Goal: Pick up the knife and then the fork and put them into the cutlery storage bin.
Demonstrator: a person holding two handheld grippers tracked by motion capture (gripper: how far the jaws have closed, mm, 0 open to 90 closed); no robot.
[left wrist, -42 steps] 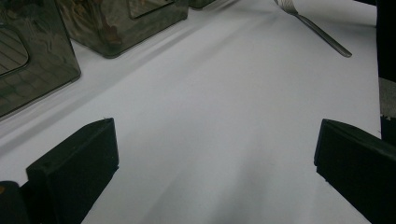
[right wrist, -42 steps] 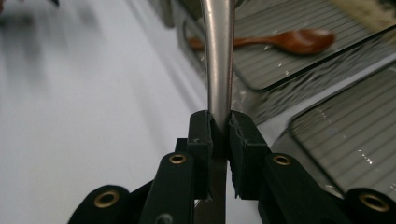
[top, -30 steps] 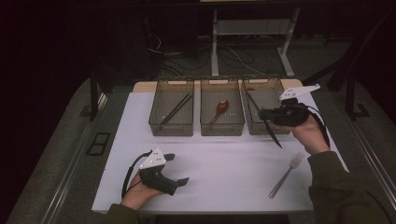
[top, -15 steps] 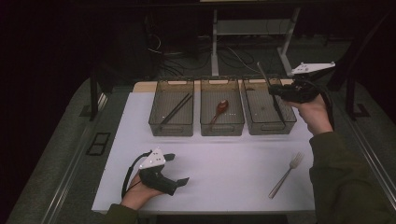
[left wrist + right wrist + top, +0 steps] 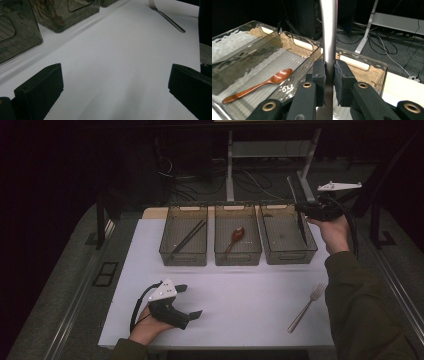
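My right gripper [image 5: 304, 211] is shut on a long metal knife [image 5: 300, 222], held above the right end of the rightmost clear bin [image 5: 290, 256]. In the right gripper view the pads of that gripper [image 5: 329, 75] clamp the steel knife [image 5: 329, 32], which stands nearly upright. A silver fork [image 5: 305, 307] lies on the white mat at the front right. My left gripper [image 5: 191, 300] rests open on the mat at the front left, and nothing is between its jaws in the left gripper view [image 5: 115, 85].
Three clear bins stand in a row at the back of the mat. The left bin [image 5: 184, 257] holds black chopsticks [image 5: 187, 240], the middle bin [image 5: 238, 257] a wooden spoon [image 5: 235, 237]. The fork [image 5: 167, 17] lies far ahead of the left gripper. Cables and table legs lie behind.
My right hand has carried the knife away from me and slightly right and up, from the bin's front to over its far right side. The left gripper stayed put.
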